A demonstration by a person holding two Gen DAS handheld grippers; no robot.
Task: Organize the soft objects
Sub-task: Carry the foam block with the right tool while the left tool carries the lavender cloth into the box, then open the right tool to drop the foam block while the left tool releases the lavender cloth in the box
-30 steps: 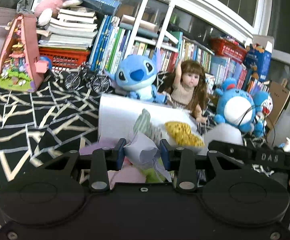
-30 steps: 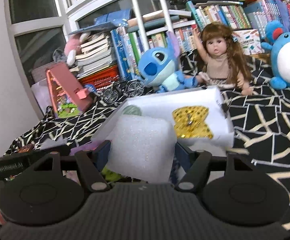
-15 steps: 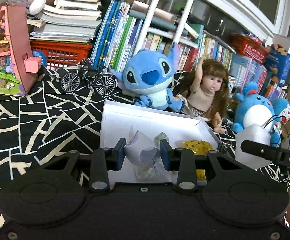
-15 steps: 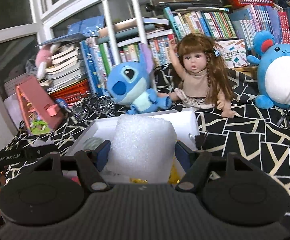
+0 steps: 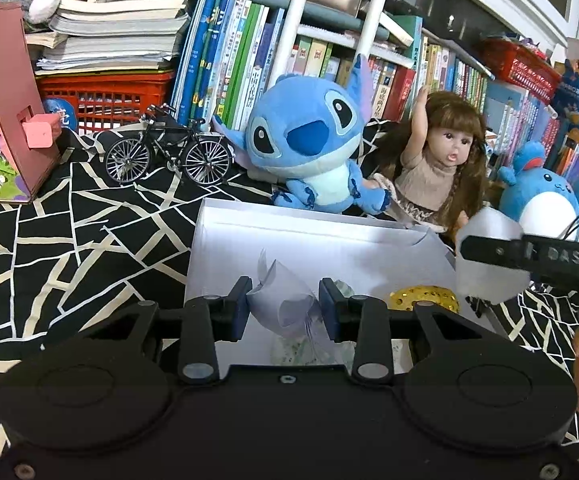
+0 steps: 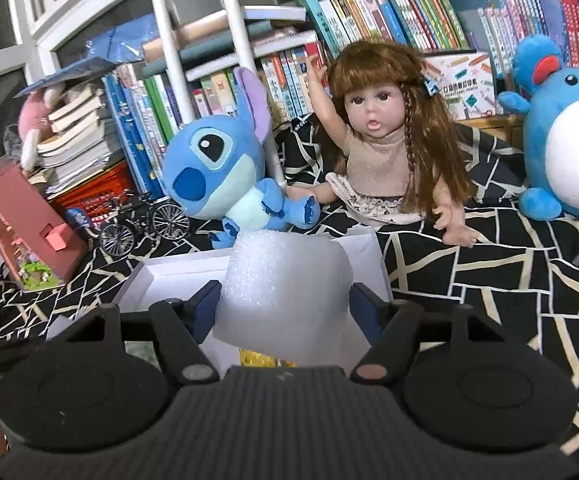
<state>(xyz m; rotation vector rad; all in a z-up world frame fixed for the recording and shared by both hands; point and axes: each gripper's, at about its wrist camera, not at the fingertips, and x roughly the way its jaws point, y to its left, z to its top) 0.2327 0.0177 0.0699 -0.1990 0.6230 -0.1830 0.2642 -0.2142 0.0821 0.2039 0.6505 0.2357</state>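
Soft white foam block [image 6: 285, 288] | we clamp it in right gripper [image 6: 285, 304] above white open box [image 5: 313, 240] | left gripper [image 5: 283, 306] pinches pale crumpled paper wad [image 5: 285, 300] there | risk: springy foam bouncing out if released high

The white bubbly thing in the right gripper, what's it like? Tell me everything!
The white foam piece looks like soft packing foam, with a fine bubbly, slightly see-through surface, a rounded top and flat sides. The right gripper holds it upright, blue pads pressing both sides. It hangs above the open white box, touching nothing else. From the left wrist view it shows as a pale block off to the right.
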